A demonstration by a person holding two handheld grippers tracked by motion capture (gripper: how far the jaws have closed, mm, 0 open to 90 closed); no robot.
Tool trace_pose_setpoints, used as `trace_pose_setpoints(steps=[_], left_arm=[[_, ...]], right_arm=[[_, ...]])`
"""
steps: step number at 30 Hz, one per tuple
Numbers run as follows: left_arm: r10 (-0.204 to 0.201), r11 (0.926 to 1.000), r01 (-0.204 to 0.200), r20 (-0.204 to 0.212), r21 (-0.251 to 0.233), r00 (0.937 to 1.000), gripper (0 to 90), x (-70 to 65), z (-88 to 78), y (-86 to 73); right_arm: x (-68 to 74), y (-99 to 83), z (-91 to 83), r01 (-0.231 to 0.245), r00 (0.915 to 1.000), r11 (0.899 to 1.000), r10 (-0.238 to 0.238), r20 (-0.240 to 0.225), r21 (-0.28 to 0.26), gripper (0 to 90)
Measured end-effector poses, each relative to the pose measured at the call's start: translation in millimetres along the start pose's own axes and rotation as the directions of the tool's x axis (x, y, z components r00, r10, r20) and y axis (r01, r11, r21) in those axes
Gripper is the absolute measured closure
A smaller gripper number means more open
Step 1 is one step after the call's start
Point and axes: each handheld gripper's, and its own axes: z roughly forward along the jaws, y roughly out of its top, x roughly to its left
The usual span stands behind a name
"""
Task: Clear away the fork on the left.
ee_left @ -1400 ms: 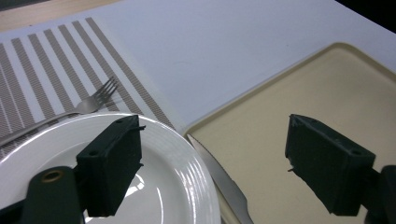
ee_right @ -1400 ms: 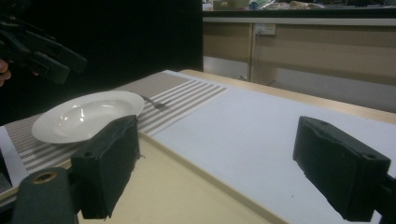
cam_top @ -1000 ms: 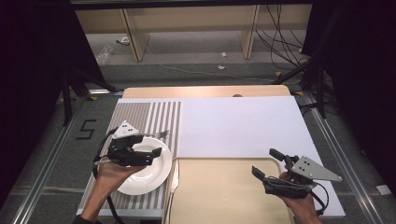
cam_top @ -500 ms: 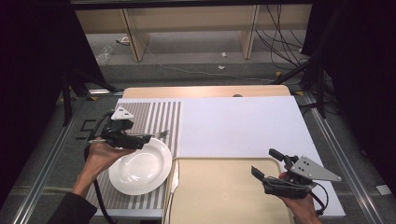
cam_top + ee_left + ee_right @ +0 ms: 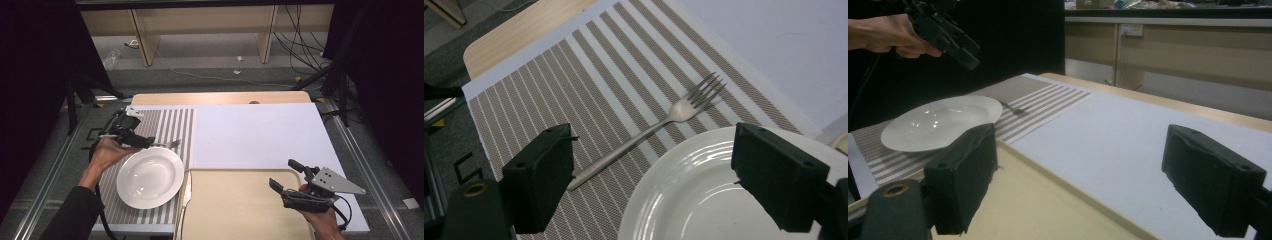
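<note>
My left gripper (image 5: 651, 180) hangs with jaws wide apart, the fork (image 5: 651, 130) lying between them. My right gripper (image 5: 1083, 185) is spread too, holding nothing.

A: What lies beyond the bench (image 5: 220, 97)?

B: A grey floor (image 5: 210, 60) with scraps of litter, and a thin cable (image 5: 200, 76) trailing across it. At the far side stands pale wooden furniture (image 5: 200, 20) with upright legs.

A: And the sides?

B: Black curtains (image 5: 30, 65) hang left and right, so both edges fall dark. At the far right a bundle of black cables (image 5: 300, 45) drops to the floor beside a dark stand leg (image 5: 315, 77).

A: Near the bench?

B: Metal rails (image 5: 47, 175) run along the floor on the left and right. The light is even, from above.
</note>
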Motion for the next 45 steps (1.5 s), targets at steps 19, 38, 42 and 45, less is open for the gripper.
trace_pose_setpoints(steps=[19,38,42,45], left_arm=[[0.030,0.9899,-0.028,-0.015,0.139,0.9994,17.1,37.2,46.9,2.0],[0.074,0.9586,-0.072,0.004,0.275,0.9973,18.9,48.3,83.1,2.6],[0.072,0.9566,-0.074,0.019,0.282,0.9973,19.2,48.7,86.6,2.2],[0.068,0.9522,-0.073,0.027,0.296,0.9973,19.2,49.4,89.9,0.7]], right_arm=[[-0.1,0.1,0.0,0.002,1.0000,1.000,-0.002,-0.002,0.000,15.5],[-0.2,-0.3,0.6,0.003,1.0000,1.000,-0.003,-0.001,0.003,15.5],[-0.3,-0.2,0.2,0.005,1.0000,1.000,-0.005,-0.001,0.003,15.5],[-0.6,-0.3,0.2,0.004,1.0000,1.000,-0.004,-0.001,0.006,15.5]])
